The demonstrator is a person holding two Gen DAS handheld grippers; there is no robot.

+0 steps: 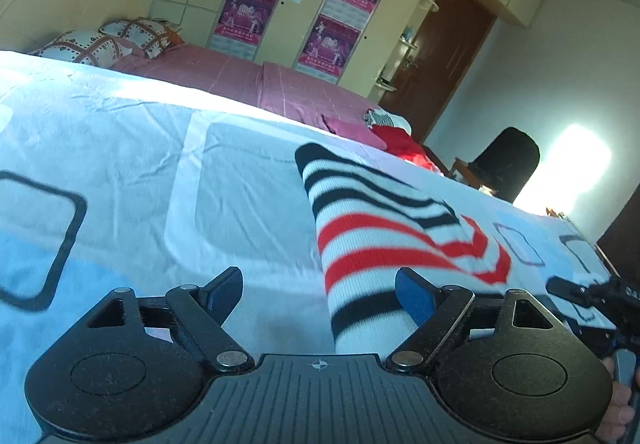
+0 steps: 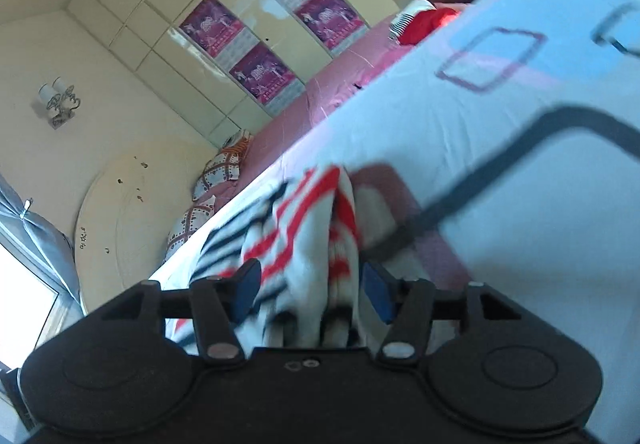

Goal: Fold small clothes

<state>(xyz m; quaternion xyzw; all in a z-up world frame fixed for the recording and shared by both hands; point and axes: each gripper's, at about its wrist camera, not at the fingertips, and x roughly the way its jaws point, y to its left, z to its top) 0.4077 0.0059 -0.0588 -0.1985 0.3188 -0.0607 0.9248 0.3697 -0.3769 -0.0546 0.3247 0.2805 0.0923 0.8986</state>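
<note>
Left tool point(image 1: 319, 294) gapes — striped sock point(image 1: 372, 244) between fingers.

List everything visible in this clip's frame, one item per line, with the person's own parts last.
striped sock: one, white with black and red stripes, on the sheet between both tools
sheet: one, white and pale blue with dark squares, covering the near bed
pink cover: one, far half of the bed
pillows: two, patterned, at the headboard
clothes pile: red and striped, far bed edge
posters: four, purple, on the cream wardrobe
door: one, brown
left tool: black, open
right tool: black, open around the sock
</note>
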